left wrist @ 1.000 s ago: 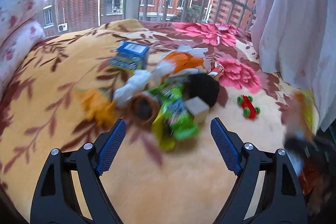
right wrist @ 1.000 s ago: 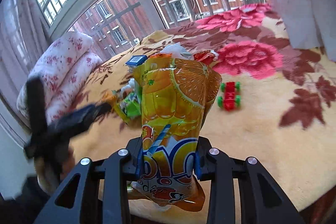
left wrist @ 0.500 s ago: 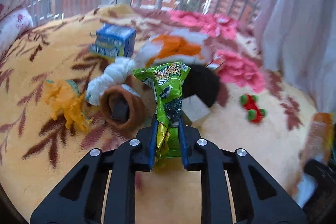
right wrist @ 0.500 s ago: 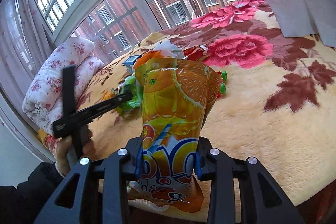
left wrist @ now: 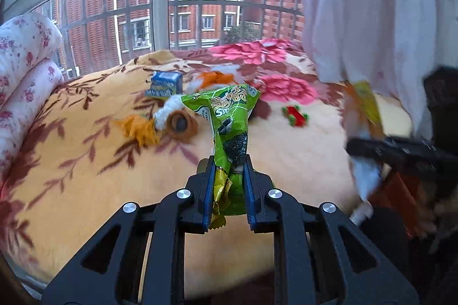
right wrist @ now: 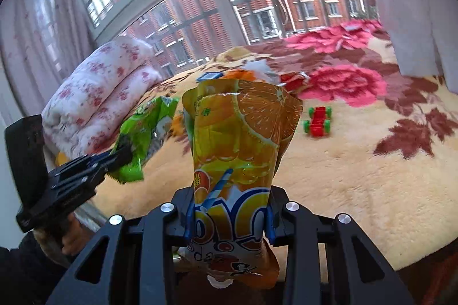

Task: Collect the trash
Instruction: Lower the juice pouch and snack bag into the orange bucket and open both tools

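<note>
Above the floral blanket (left wrist: 86, 167), my left gripper (left wrist: 229, 179) is clamped on a green wrapper (left wrist: 229, 119) held upright, my right gripper (right wrist: 229, 219) is clamped on an orange pouch (right wrist: 237, 139), and a blue carton (left wrist: 164, 84) lies near a red toy car (right wrist: 317, 122).

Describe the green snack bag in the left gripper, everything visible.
The green snack bag is a glossy, crinkled plastic packet with white lettering and a dark seaweed-like picture on its front. The left gripper has its jaws shut on the lower part, squeezing it narrow; the top flares wide. It stands roughly upright, lifted off the blanket. A crumpled yellow-gold edge hangs below the jaws. Only the gripper touches it. The right wrist view shows it too, from the side.
</note>
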`<action>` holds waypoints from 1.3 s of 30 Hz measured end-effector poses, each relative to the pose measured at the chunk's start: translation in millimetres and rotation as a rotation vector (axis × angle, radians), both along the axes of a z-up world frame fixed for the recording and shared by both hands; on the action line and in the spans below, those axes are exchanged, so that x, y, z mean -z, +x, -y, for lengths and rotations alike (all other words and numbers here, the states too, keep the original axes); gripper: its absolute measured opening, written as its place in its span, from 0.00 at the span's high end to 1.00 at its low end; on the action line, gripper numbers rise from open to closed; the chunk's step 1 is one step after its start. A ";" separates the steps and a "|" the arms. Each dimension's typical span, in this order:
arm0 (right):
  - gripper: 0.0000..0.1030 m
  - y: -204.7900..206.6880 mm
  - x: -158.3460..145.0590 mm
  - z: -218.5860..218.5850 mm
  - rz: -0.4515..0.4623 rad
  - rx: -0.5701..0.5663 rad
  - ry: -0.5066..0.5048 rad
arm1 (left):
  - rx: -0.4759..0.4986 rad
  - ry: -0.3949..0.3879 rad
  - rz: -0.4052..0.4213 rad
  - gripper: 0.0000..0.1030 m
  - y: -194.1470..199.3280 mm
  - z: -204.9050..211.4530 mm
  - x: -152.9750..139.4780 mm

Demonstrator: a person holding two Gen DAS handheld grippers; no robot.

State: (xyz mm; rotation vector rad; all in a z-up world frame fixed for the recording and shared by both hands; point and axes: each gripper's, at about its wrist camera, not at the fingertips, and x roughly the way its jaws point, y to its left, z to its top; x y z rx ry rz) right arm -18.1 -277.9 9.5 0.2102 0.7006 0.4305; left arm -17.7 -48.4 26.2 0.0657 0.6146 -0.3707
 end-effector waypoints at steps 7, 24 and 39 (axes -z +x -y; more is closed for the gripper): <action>0.66 -44.0 4.4 -22.3 -0.015 -0.070 -0.060 | -0.023 0.064 -0.062 0.83 -59.0 -8.7 22.6; 0.66 -94.3 124.7 -79.2 -0.305 -0.223 -0.198 | 0.040 0.108 -0.433 0.83 -105.7 -9.9 146.2; 0.40 -89.5 148.5 -84.5 -0.366 -0.246 -0.243 | -0.004 0.124 -0.492 0.38 -94.4 -10.7 153.1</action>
